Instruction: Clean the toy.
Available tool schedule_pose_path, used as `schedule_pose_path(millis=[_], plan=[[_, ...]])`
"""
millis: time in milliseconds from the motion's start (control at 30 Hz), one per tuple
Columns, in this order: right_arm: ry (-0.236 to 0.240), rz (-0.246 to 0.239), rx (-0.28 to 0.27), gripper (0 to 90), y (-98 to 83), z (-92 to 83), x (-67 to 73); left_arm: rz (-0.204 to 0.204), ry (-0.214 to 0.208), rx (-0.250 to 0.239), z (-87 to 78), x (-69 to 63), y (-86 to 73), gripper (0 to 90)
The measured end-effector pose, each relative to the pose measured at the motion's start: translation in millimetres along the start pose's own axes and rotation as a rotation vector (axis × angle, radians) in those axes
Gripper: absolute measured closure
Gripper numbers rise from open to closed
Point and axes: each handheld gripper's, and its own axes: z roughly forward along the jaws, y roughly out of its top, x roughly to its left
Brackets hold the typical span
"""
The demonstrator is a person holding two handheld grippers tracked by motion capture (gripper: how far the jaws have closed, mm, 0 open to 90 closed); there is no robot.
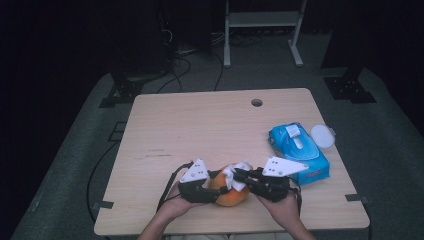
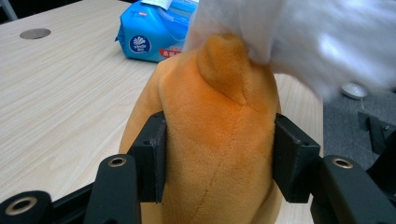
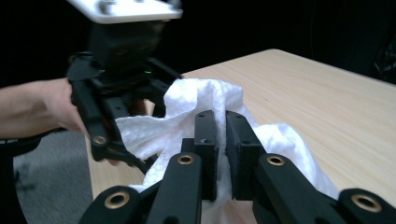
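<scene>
Both grippers are busy: your left gripper [image 1: 216,188] squeezes the orange plush toy [image 2: 219,140], your right gripper [image 3: 222,154] pinches the white tissue [image 3: 196,105] over the bench [image 1: 200,125]

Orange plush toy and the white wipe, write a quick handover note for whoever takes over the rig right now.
Left gripper: shut on the orange plush toy, held at the table's near edge.
Right gripper: shut on the white wipe, pressed against the toy's top.
Blue wipes pack lies at the table's right, its white lid beside it.
Done: wipe pulled, toy gripped.
Left: apparently the wiping of the toy; how much is done I cannot tell.
</scene>
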Motion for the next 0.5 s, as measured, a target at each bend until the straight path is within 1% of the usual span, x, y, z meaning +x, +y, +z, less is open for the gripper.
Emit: schedule_pose_path(millis=[67,133,167,233,300,367,433,467,500], plan=[[-0.006,-0.012,0.004,83.0,0.0,1.9,1.3,0.002,0.001,0.001,0.5,-1.0,-0.5,45.6],[-0.014,0.012,0.004,83.0,-4.1,0.8,-6.0,0.002,-0.004,-0.003,2.4,-1.0,-2.3,44.9],[-0.027,0.022,0.011,83.0,-6.6,0.2,-9.6,0.008,-0.005,-0.005,3.9,-1.3,-3.3,42.8],[-0.037,0.043,0.021,83.0,-11.5,-1.0,-16.4,0.013,-0.012,-0.014,5.6,-0.6,-4.3,32.1],[-0.055,0.05,0.03,83.0,-14.4,-2.3,-19.8,0.014,-0.011,-0.014,6.2,1.0,-5.5,22.5],[-0.063,0.059,0.025,83.0,-15.6,-4.1,-24.2,-0.003,-0.01,0.007,8.3,5.8,-9.9,15.9],[-0.072,0.067,0.027,83.0,-16.2,-5.5,-27.2,-0.028,-0.013,0.011,11.4,10.2,-15.5,14.7],[-0.074,0.074,0.027,83.0,-16.2,-6.1,-28.0,-0.033,-0.02,0.006,12.1,11.4,-16.7,16.4],[-0.077,0.077,0.025,83.0,-15.7,-6.3,-27.5,-0.031,-0.02,0.0,12.9,10.8,-17.1,22.4]])
